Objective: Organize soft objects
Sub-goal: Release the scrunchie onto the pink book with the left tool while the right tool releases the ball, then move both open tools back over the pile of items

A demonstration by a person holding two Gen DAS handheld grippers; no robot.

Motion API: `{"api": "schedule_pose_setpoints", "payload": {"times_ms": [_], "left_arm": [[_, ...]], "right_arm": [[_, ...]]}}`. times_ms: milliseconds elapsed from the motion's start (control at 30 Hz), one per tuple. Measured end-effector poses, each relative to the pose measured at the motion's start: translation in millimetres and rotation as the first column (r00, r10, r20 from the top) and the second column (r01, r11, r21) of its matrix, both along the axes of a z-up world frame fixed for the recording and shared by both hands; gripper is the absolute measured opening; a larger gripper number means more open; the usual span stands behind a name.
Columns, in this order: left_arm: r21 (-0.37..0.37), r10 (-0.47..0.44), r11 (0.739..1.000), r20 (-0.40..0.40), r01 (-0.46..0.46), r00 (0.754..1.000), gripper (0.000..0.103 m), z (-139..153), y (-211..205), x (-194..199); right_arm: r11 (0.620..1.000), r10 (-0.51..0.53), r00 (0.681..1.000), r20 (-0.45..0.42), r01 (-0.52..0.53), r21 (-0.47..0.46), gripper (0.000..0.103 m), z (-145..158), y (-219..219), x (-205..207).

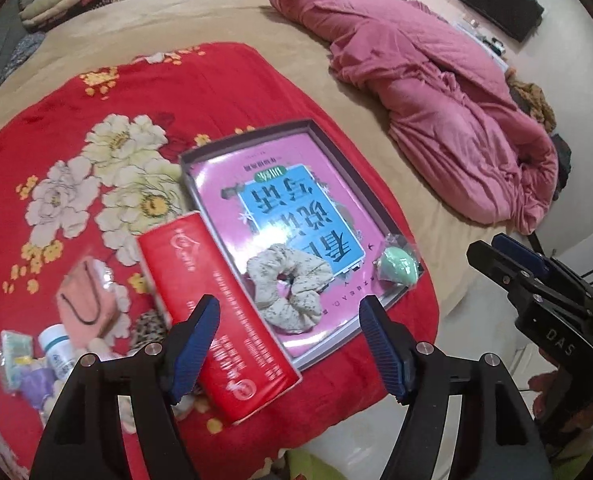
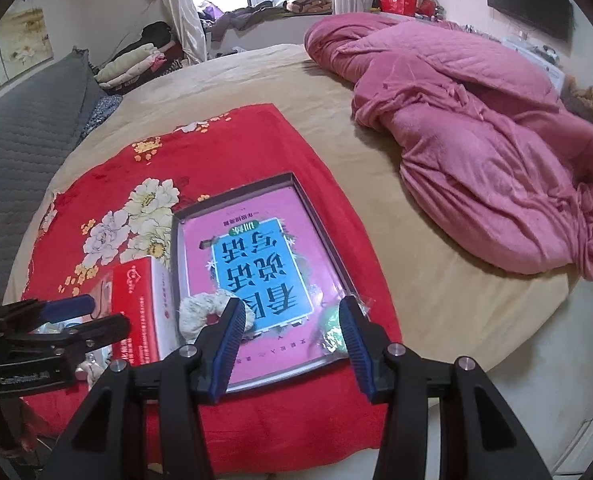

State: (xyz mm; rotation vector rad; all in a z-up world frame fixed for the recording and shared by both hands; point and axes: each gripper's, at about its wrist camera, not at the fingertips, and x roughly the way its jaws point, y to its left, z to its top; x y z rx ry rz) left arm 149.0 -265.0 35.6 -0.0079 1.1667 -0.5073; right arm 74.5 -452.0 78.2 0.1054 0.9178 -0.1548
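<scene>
Your left gripper point(image 1: 290, 344) hung with its jaws spread wide and nothing between them, above the near edge of the shallow tray point(image 1: 252, 132). Your right gripper point(image 2: 292, 346) was likewise spread apart and empty. The floral scrunchie point(image 1: 286, 288) lay inside the tray on the pink book cover point(image 1: 296, 204), with the bagged green sponge point(image 1: 398, 268) at the tray's near right corner. The red box point(image 1: 216, 320) leaned against the tray's left rim, all on the red floral blanket point(image 1: 96, 128).
</scene>
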Motion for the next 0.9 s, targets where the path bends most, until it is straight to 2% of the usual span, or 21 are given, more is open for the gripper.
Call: {"api": "schedule_pose_setpoints", "payload": {"times_ms": [100,300,400,667,767,900], "left_arm": [[-0.002,0.009,1.0,0.011,-0.009,1.0,0.074,13.8,19.0,-4.0],[-0.004,0.042,0.999,0.034,-0.042,0.999,0.074,36.5,67.2,-13.6],[-0.005,0.071,0.997,0.051,-0.071,0.996,0.074,43.4,92.5,-18.2],[-0.016,0.154,0.988,0.047,-0.154,0.987,0.074,52.7,160.3,-28.0],[-0.018,0.189,0.982,0.021,-0.188,0.982,0.074,54.5,188.0,-30.9],[-0.014,0.221,0.975,0.036,-0.22,0.975,0.074,61.1,216.5,-36.8]], "right_arm": [[1.0,0.018,1.0,0.006,-0.018,-0.024,0.048,14.5,16.0,-1.0],[0.997,0.078,0.996,0.034,-0.078,0.005,0.049,42.4,51.1,-2.2],[0.995,0.099,0.994,0.044,-0.098,-0.009,0.049,52.0,71.1,-2.4],[0.985,0.169,0.983,0.072,-0.17,0.006,0.049,70.4,120.9,-6.8],[0.979,0.205,0.976,0.07,-0.206,0.004,0.049,76.3,141.5,-6.7],[0.968,0.248,0.966,0.066,-0.25,0.022,0.049,82.8,169.6,-4.1]]}}
